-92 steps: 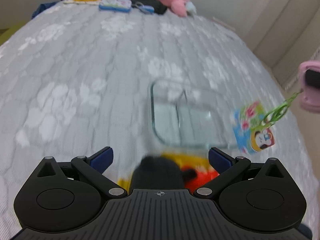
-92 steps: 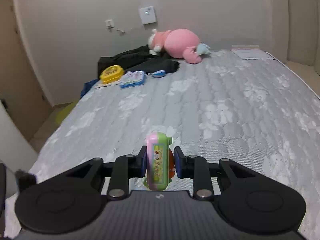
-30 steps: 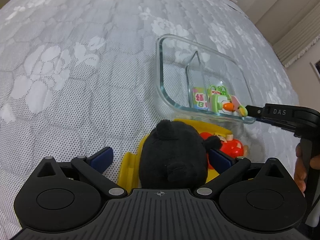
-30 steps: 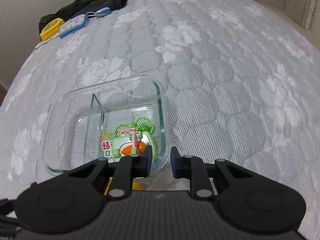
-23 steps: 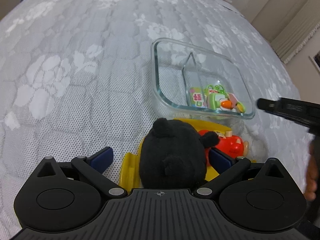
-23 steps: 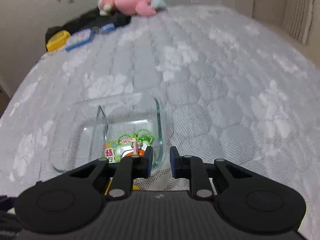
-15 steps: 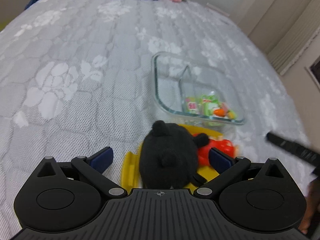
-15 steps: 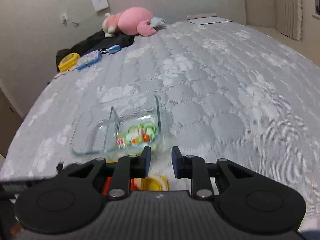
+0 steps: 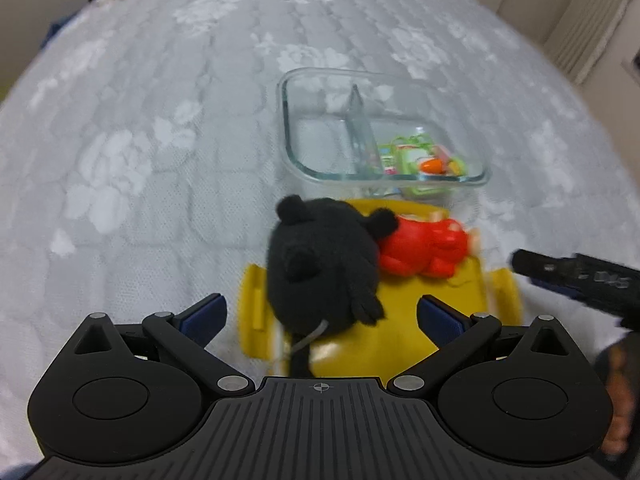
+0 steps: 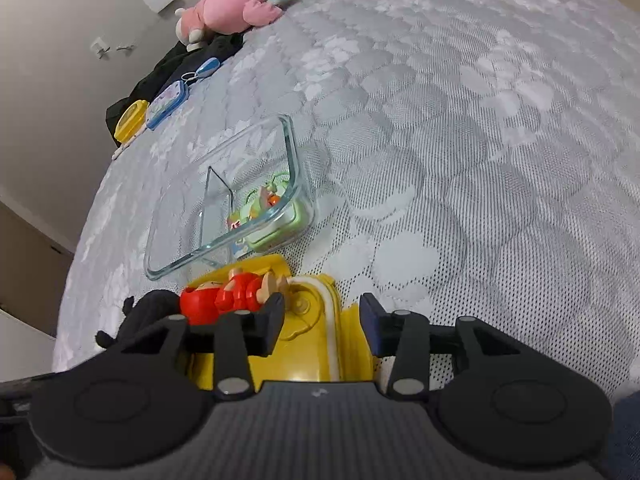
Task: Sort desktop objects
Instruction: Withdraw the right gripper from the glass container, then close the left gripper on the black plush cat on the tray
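Note:
A black plush toy (image 9: 320, 264) and a red toy figure (image 9: 424, 252) lie on a yellow box (image 9: 400, 320) on the bed. My left gripper (image 9: 320, 314) hangs open above the plush, its pads clear of it on both sides. Just beyond stands a divided glass dish (image 9: 288, 120) with a green keychain toy (image 9: 424, 160) in its right compartment. My right gripper (image 10: 322, 316) hovers over the yellow box (image 10: 312, 344) with its jaws opening and the pads pressing on nothing. The red figure (image 10: 228, 296) lies just left of it, and the glass dish (image 10: 296, 152) stands further off.
At the far end of the grey quilted mattress (image 10: 460, 140) lie a pink plush (image 10: 236, 4), black clothing (image 10: 160, 72), a small yellow case (image 10: 130, 120) and a blue tin (image 10: 168, 104). A wall rises behind them. The mattress edge drops off at the left.
My right gripper let go of the green toy in the dish, drew back over the yellow box and widened its jaws. The left gripper backed off and rose a little, staying open.

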Available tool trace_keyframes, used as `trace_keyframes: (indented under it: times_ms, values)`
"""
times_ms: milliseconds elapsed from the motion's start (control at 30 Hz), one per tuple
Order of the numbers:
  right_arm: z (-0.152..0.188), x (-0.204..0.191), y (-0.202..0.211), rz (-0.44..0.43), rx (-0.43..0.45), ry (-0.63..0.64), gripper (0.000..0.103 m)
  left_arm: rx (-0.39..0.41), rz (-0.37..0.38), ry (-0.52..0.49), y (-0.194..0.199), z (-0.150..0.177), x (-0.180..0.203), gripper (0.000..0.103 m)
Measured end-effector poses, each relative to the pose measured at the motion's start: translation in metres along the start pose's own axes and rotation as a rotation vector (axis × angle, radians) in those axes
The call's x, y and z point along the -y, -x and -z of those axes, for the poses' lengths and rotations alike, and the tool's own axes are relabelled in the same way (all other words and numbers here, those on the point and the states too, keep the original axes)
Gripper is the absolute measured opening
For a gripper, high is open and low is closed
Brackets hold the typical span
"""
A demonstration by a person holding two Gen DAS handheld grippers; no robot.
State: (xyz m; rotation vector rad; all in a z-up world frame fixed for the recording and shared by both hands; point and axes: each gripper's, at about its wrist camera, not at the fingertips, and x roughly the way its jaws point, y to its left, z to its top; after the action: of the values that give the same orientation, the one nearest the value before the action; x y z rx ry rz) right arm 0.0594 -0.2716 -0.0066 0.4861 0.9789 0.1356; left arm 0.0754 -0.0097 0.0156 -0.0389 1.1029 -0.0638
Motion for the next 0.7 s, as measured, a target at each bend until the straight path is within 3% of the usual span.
trace_keyframes:
  times_ms: [100, 200, 400, 500, 567, 633, 700]
  values:
    - [0.001, 0.003, 0.001, -0.022, -0.023, -0.02, 0.045, -0.007, -0.145, -0.1, -0.006, -0.004, 0.018, 0.103]
    - [0.001, 0.003, 0.002, -0.031, -0.03, -0.019, 0.05, 0.022, -0.205, -0.177, -0.002, -0.005, 0.035, 0.103]
    - [0.003, 0.001, 0.001, -0.028, -0.047, -0.006, 0.051, 0.029, -0.178, -0.224, -0.004, -0.007, 0.052, 0.103]
    - [0.003, 0.001, 0.001, -0.023, -0.054, -0.006, 0.056, 0.03, -0.19, -0.259, -0.007, -0.007, 0.059, 0.102]
    - [0.004, 0.001, 0.0, -0.018, -0.057, -0.006, 0.058, 0.037, -0.198, -0.268, -0.006, -0.006, 0.063, 0.097]
    - [0.004, 0.001, -0.001, -0.015, -0.062, -0.003, 0.058, 0.028, -0.206, -0.257, -0.005, -0.006, 0.063, 0.059]
    - [0.004, 0.001, -0.002, -0.011, -0.07, -0.002, 0.058, 0.022, -0.207, -0.244, -0.003, -0.008, 0.059, 0.06]
